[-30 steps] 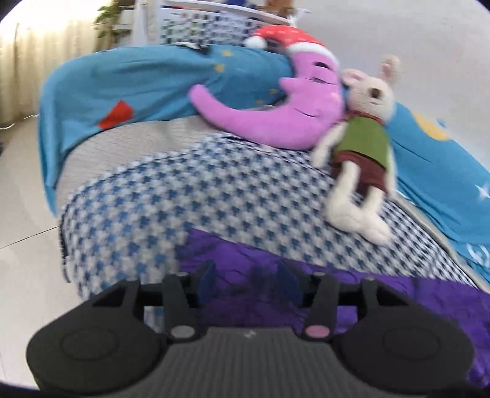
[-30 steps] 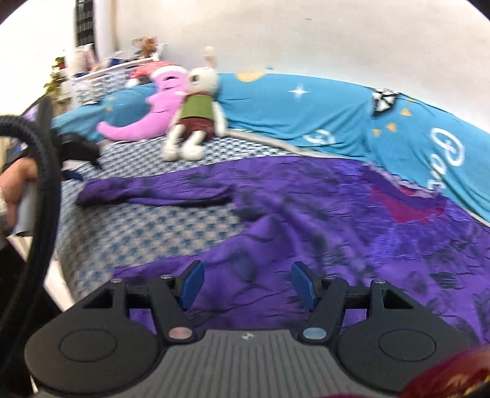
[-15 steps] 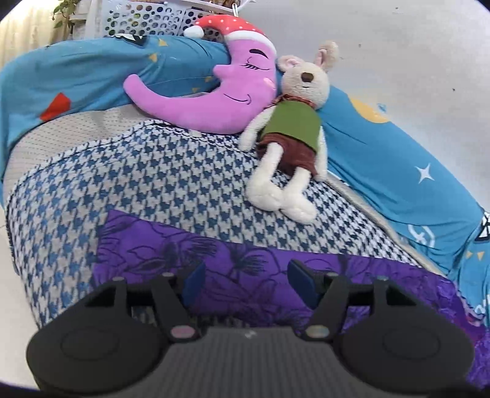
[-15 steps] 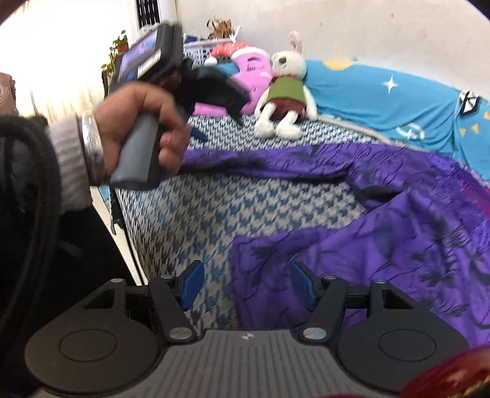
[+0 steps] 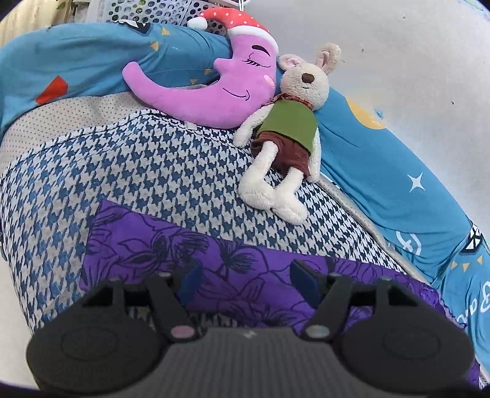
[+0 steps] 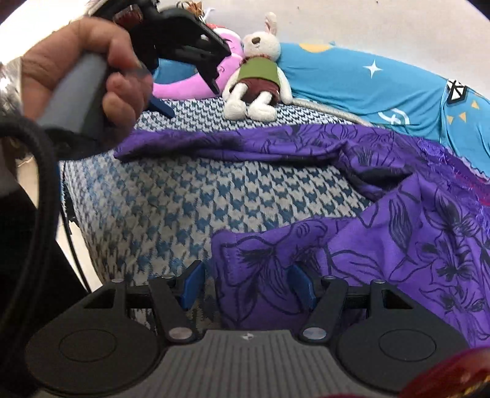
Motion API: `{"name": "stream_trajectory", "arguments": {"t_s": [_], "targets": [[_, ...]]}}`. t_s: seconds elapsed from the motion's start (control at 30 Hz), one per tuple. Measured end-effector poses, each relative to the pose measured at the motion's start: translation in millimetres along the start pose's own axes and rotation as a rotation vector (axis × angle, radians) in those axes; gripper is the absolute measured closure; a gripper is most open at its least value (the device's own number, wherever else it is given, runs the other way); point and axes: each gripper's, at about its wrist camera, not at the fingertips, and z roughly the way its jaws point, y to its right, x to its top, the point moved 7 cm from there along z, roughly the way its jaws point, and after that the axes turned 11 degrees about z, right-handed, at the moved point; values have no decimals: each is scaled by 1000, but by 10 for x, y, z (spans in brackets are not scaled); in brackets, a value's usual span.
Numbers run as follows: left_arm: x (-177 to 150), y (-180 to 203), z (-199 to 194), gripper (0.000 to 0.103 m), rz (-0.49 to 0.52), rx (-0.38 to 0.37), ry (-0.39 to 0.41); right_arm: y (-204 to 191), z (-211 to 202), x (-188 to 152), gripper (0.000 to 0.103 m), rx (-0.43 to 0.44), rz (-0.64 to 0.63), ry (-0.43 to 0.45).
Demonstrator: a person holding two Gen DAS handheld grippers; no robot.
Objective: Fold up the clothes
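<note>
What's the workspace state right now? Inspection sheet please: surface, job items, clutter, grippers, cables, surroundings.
Surface: houndstooth blanket over the bed.
Job's things: purple floral garment spread out, rumpled, one sleeve stretched towards the bed's edge.
Clutter: pink moon plush and rabbit plush lying side by side beyond the sleeve, clear of the garment.
Grippers: left hand-held gripper open above the sleeve; right hand-held gripper open, straddling the garment's near corner.
Cables: black cable looping at the left of the right wrist view.
Surroundings: blue patterned bedding, white wall, white perforated basket.
</note>
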Motion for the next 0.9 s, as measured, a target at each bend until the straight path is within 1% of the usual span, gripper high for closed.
{"name": "stream_trajectory", "arguments": {"t_s": [0.13,0.2,0.27,0.3,0.33,0.37,0.43,0.53,0.63,0.73,0.8,0.9], "targets": [[6,8,-7,38,-7,-11,2,-7,46,-9,40,-30,-37,35],[9,13,-7,38,-9,-15,2,18,37,-3,47,-37,-23,46],[9,19,-7,38,-11,-19,0,48,36,11,59,-46,-19,57],[10,21,-6,38,-12,-21,0,64,37,16,61,-43,-10,60],[12,23,-5,38,-13,-22,1,89,52,31,70,-42,3,63],[13,28,-6,38,-11,-23,2,117,55,46,81,-48,12,66],[13,40,-8,38,-7,-25,5,174,42,73,88,-54,34,68],[18,60,-11,38,5,-25,11,231,-15,115,91,6,101,62],[26,76,-22,38,17,-22,20,143,-149,185,91,106,133,72],[36,94,-33,35,34,-18,31,-53,-291,223,92,199,99,74],[39,106,-42,33,47,-21,36,-171,-354,195,92,256,72,57],[36,149,-39,31,70,-39,37,-283,-360,110,92,281,46,28]]}}
